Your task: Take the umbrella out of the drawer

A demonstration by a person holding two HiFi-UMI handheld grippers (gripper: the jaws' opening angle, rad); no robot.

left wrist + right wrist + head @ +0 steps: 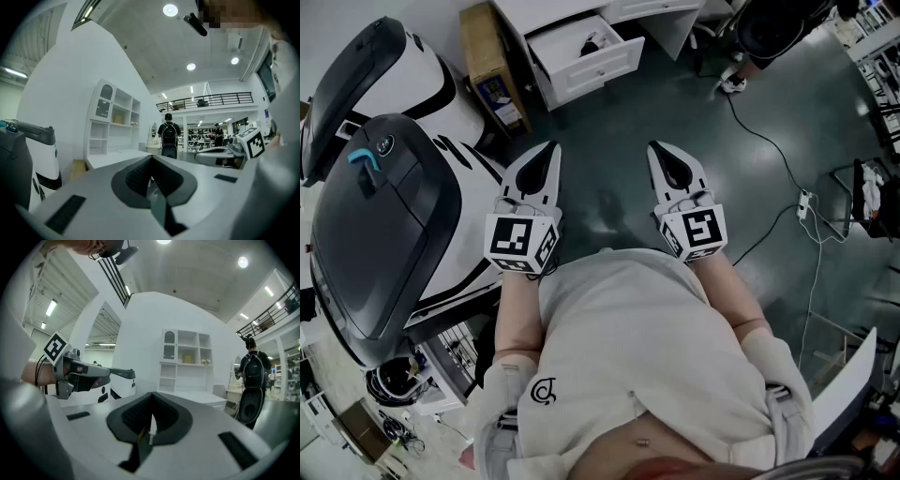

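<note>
White drawer (595, 67) stands open, its dark contents (594, 42) indistinct; left hand-held gripper (550, 148) and right hand-held gripper (657, 148) closed, empty.

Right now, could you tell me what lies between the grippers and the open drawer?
In the head view, only bare dark floor separates the left gripper and right gripper from the open drawer.

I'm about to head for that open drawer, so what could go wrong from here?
A cable trails over the floor right of the way to the drawer; a foot could catch it. The large white-and-black machine stands close by the left gripper; a swing could bump it. Its jaws and the right gripper's are shut; they must open before taking the dark item inside.
</note>
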